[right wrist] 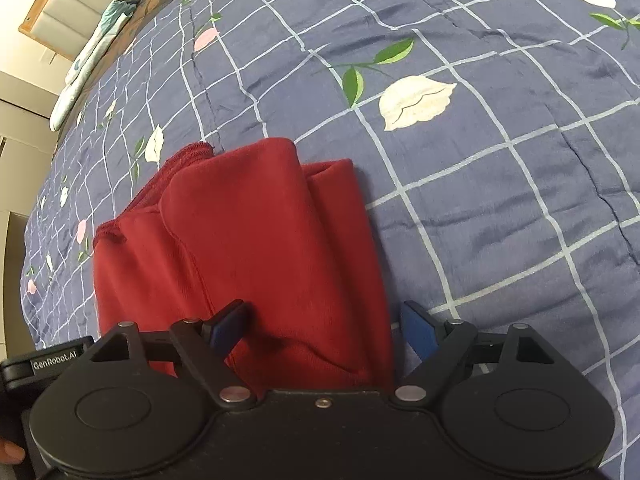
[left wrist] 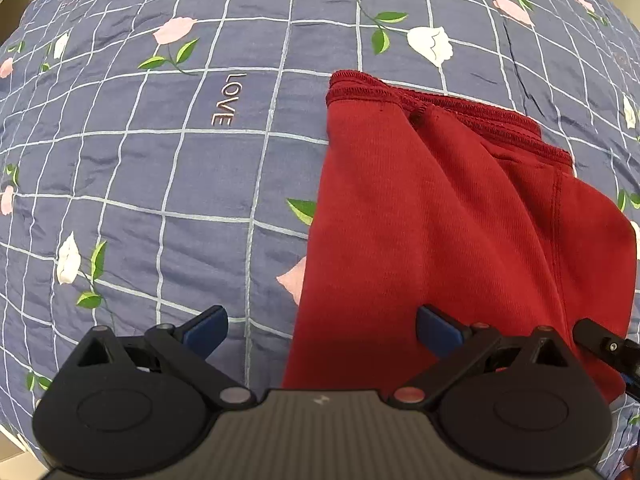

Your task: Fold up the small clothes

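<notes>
Right wrist view shows your red garment already folded over itself, lying just ahead of both spread, empty tools: right gripper straddling its near edge, left gripper likewise, on the checked bedspread. Likely one fold remains.

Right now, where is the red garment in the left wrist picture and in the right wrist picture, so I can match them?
Left wrist view: the red garment fills the right half, its stitched hem toward the top, ahead of the open left tool.
Right wrist view: the red garment lies centre-left, ahead of the open right tool.
Shared landmark: the white flower printed on the blue checked bedspread, just beyond the garment.
</notes>
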A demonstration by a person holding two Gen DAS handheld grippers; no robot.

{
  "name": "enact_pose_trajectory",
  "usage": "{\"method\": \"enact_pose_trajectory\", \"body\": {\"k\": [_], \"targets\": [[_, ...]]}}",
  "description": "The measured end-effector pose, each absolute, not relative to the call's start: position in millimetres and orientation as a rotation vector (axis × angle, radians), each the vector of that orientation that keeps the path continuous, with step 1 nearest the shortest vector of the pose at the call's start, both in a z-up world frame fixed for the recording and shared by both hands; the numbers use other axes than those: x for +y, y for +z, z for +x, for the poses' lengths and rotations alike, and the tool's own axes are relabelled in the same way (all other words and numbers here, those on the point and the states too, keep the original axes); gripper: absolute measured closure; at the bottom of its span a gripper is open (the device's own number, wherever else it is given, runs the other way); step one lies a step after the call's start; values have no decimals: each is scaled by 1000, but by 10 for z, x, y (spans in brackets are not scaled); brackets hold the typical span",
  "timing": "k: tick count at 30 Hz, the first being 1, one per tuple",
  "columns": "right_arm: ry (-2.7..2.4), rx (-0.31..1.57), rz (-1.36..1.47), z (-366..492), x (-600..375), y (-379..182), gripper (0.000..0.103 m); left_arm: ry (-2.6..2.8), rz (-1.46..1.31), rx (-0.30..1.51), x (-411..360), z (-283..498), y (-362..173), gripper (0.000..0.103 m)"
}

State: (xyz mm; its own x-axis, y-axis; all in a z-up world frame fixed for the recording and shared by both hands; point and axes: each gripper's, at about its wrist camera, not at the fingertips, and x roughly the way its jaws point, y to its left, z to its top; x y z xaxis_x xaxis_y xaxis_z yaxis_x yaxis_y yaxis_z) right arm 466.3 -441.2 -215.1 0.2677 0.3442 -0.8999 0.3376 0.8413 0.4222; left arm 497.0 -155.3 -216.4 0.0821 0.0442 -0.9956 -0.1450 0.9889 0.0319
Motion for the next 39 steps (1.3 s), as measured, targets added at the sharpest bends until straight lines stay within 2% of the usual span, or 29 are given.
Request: {"method": "enact_pose_trajectory", "body": {"k": [2,4,7,12,14,16,18,21,23,32,39], "targets": [[-1,1317,607,4641,-4394,-2132,21,137,-77,1485,-1561,4973,-2164,1],[-1,1306,606,4629,-4366,-2109,28,125,-71,1486,-1569,4964,-2152,1],[-3,1295,589,4608,-4318,-2063,38,101,-66,1475,-1590,4955,-2133,7],[-2,1290,569,4590,-4261,-1987,55,32,-146,1461,-1567,4948,-2074,30],[-12,1287,552,4593,-4222,-1950,60,8,-169,1455,-1565,4940,-2050,36],[-24,1279,536,4580,-4177,-1893,66,-7,-162,1449,-1582,4920,-2028,47],[-32,1261,525,4552,-4122,-1806,72,-22,-134,1448,-1591,4903,-2008,63],[-34,1235,520,4509,-4025,-1680,76,-66,-117,1436,-1568,4886,-1933,75],[-32,1218,511,4478,-3944,-1587,77,-96,-118,1424,-1535,4883,-1864,79],[7,1125,557,4321,-3631,-1135,82,-207,-91,1346,-1401,4804,-1437,83],[84,1100,531,4256,-3219,-926,83,-213,-85,1310,-981,4636,-1212,83]]}}
